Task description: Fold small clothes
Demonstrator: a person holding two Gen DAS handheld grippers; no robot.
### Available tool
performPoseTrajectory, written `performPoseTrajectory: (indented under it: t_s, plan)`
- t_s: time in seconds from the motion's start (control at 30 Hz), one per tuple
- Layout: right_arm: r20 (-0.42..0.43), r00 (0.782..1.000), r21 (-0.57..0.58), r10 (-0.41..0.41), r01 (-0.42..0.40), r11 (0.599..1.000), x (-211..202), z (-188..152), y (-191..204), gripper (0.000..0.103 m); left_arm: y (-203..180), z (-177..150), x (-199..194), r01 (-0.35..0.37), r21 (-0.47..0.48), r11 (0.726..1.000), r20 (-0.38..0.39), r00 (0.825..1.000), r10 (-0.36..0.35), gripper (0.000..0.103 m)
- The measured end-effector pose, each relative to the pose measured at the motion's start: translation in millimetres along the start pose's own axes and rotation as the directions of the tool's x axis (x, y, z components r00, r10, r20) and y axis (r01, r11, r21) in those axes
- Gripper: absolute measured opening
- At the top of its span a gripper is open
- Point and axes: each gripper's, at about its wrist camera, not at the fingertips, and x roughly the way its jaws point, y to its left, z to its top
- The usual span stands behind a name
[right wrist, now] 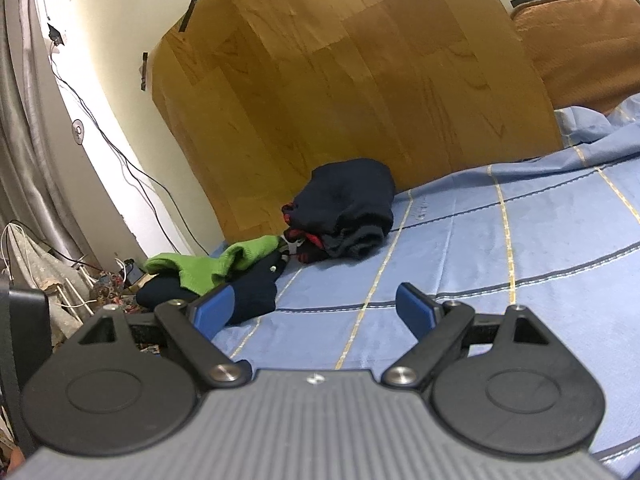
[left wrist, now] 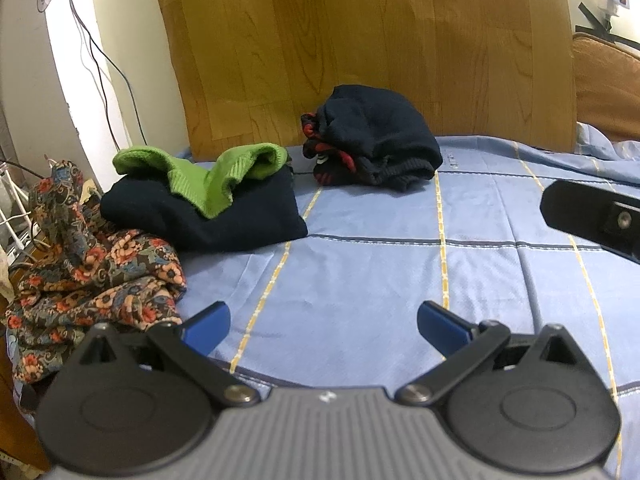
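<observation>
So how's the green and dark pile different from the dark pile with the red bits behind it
The green-topped pile lies lower and flatter, with a bright green knit draped over a dark folded piece; the red-trimmed pile is rounder and bunched up, with red showing at its left side. The green-topped one sits nearer the floral cloth; the red-trimmed one sits against the wooden board. Both rest on the blue sheet, untouched.

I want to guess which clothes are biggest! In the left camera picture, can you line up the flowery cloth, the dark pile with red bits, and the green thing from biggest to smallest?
1. Flowery cloth, though it lies nearest the camera, which enlarges it.
2. Dark pile with red bits, farthest away.
3. Green thing, clearly smallest.
</observation>
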Motion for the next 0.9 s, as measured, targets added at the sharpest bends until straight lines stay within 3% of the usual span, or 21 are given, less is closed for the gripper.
performPoseTrajectory:
  t_s: [0.9]
  plan:
    - [-0.005, 1.0, 0.016, 0.015, -0.015, 1.0, 0.0, -2.9, -4.1, 0.09, -6.1, -0.8, -2.3, 0.02, 0.03, 0.999, -0.018, 1.0, -0.02, 0.103]
